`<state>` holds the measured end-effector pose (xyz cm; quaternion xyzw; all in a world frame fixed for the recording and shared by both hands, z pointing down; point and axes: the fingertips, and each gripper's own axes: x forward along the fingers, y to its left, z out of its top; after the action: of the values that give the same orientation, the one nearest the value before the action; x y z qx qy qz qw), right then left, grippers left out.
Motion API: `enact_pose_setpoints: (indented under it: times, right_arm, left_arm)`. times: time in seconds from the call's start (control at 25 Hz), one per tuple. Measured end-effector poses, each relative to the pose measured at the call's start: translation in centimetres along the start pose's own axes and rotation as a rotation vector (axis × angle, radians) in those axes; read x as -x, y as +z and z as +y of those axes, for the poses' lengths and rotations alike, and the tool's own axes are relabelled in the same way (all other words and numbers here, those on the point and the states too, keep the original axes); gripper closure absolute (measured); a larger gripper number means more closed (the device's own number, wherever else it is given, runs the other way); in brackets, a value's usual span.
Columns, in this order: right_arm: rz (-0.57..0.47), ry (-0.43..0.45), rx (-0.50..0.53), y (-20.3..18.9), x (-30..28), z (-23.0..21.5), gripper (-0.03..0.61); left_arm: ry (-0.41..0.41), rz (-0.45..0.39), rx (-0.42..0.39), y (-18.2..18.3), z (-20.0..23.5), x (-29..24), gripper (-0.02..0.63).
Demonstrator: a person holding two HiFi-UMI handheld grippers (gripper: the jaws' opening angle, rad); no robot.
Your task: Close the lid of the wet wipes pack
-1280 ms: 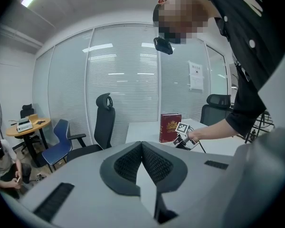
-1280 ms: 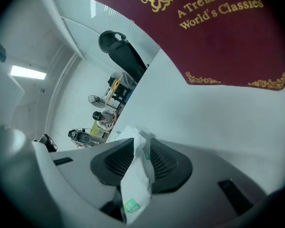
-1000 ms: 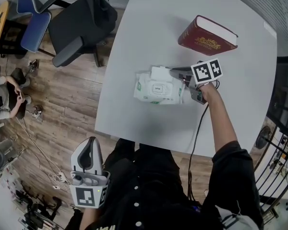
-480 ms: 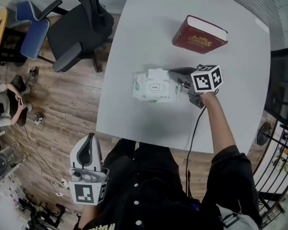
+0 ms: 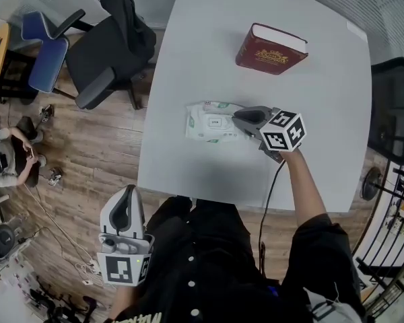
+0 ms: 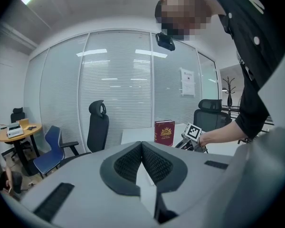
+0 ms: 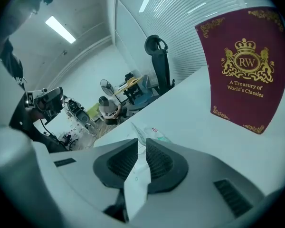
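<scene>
The white wet wipes pack [image 5: 210, 122] lies on the grey table [image 5: 316, 133] with its lid flap flat on top. My right gripper [image 5: 237, 118] hovers above the pack's right end. Its jaws have just been opening and stand a narrow slit apart with nothing between them. In the right gripper view the pack [image 7: 151, 131] shows beyond the right gripper [image 7: 142, 145]. My left gripper [image 5: 126, 195] hangs off the table near the person's body, shut and empty. The left gripper [image 6: 141, 145] points toward the table from the side.
A dark red book [image 5: 269, 49] lies at the far side of the table, also seen as the book [image 7: 249, 65] close beside my right gripper. A black office chair [image 5: 108, 52] and a blue chair [image 5: 47, 32] stand left of the table. A person [image 5: 3, 147] sits at far left.
The lid that stood up on the pack's far side now lies flat. My right gripper has risen and rolled over the pack's right end. The left gripper stays put.
</scene>
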<state>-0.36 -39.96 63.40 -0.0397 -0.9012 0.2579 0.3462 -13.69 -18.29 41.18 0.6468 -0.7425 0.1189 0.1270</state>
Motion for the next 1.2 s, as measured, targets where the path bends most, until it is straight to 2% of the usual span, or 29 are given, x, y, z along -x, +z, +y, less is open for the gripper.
enact_pose_setpoints:
  times: [0.16,0.32,0.56,0.76,0.88,1.04,1.12,1.2]
  right_arm:
    - [-0.004,0.009,-0.02,-1.2,-0.1,0.5,0.497]
    - [0.005,0.016,-0.049,-2.9,-0.8,0.7,0.489]
    - [-0.01,0.045,-0.143,-4.0,-1.5,0.8,0.46]
    - [-0.041,0.014,-0.223,-3.8,-1.5,0.1,0.518]
    - [-0.037,-0.046,-0.166,-3.5,-1.7,0.1,0.532]
    - [0.012,-0.138,0.013,-3.0,-2.8,1.4,0.535]
    - [0.029,-0.157,0.079,-2.7,-3.7,2.0,0.535]
    - [0.026,-0.159,0.099,-2.3,-4.3,2.4,0.535]
  left_arm:
    - [-0.012,0.012,0.042,-0.6,0.1,-0.1,0.598]
    - [-0.012,0.031,0.045,-1.3,0.2,-0.2,0.598]
    - [-0.017,0.049,0.078,-2.0,0.2,-0.2,0.598]
    - [-0.025,0.064,0.082,-2.4,-0.1,-0.4,0.598]
    - [-0.028,0.073,0.086,-2.7,-0.3,-0.5,0.598]
    - [-0.027,0.084,0.091,-3.1,-0.4,-0.5,0.598]
    - [-0.024,0.091,0.094,-3.3,-0.4,-0.5,0.598]
    - [-0.021,0.095,0.094,-3.4,-0.4,-0.4,0.598]
